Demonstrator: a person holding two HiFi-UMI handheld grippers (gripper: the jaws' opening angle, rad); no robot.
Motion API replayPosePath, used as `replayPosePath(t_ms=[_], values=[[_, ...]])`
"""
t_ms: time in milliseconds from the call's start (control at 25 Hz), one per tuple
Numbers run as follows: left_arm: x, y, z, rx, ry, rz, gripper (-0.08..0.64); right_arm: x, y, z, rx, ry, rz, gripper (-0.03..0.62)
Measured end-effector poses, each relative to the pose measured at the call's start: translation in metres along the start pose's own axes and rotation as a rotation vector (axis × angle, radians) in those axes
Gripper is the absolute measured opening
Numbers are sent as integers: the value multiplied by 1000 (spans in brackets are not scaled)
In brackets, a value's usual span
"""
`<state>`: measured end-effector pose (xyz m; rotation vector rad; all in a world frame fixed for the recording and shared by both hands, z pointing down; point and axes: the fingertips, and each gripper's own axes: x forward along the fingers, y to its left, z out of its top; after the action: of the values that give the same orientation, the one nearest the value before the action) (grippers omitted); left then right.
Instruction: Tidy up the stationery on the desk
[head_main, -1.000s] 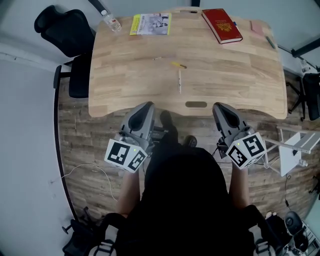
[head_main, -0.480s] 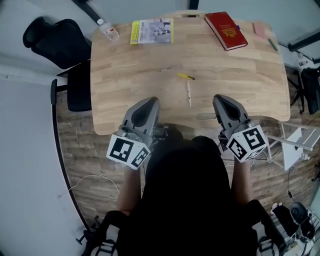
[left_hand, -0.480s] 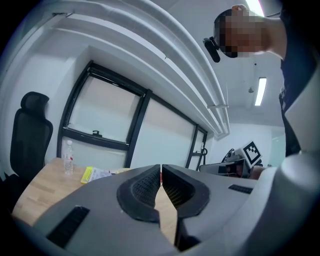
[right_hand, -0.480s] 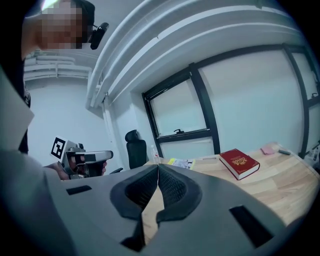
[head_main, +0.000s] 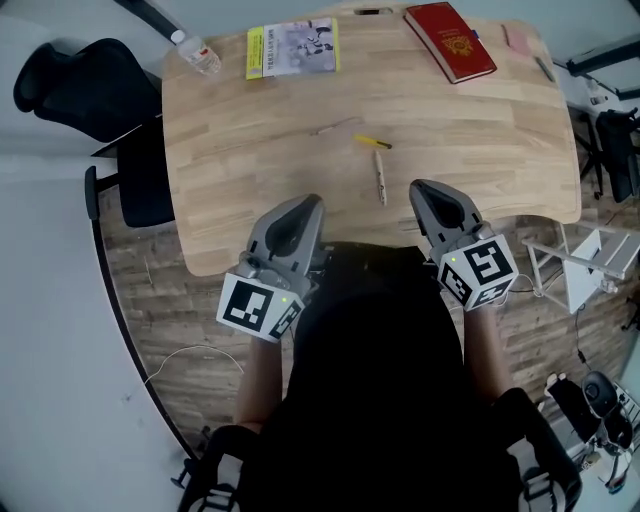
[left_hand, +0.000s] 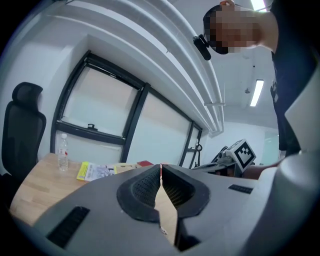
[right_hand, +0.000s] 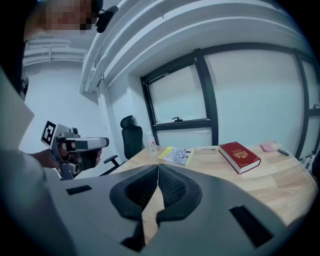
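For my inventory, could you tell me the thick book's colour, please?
The book is dark red; it shows best in the right gripper view.

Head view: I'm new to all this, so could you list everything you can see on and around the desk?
desk: one, light wood, centre
red book: one, red, far right of the desk
booklet: one, yellow and white, far edge
water bottle: one, clear, far left corner
yellow pen: one, yellow, mid-desk
pale pen: one, pale, just nearer than the yellow pen
thin stick: one, brownish, left of the yellow pen; too small to identify
pink item: one, pink, far right corner
dark pen: one, dark, right edge
office chair: one, black, left of the desk
left tool: one, grey, near edge, shut, empty
right tool: one, grey, near edge, shut, empty
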<state>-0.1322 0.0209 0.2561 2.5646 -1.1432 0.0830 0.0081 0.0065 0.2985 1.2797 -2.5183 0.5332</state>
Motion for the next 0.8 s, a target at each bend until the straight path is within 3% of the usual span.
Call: replayPosePath(t_ms=[200, 520, 800], values=[[10, -7, 3, -30, 5, -4, 39, 16, -19, -11, -15, 41, 12, 21], [30, -7, 5, -57, 16, 72, 39, 58, -54, -22, -94, 111, 68, 23], [68, -5, -1, -63, 41, 111, 40, 106, -87, -66, -175, 219, 144, 48]])
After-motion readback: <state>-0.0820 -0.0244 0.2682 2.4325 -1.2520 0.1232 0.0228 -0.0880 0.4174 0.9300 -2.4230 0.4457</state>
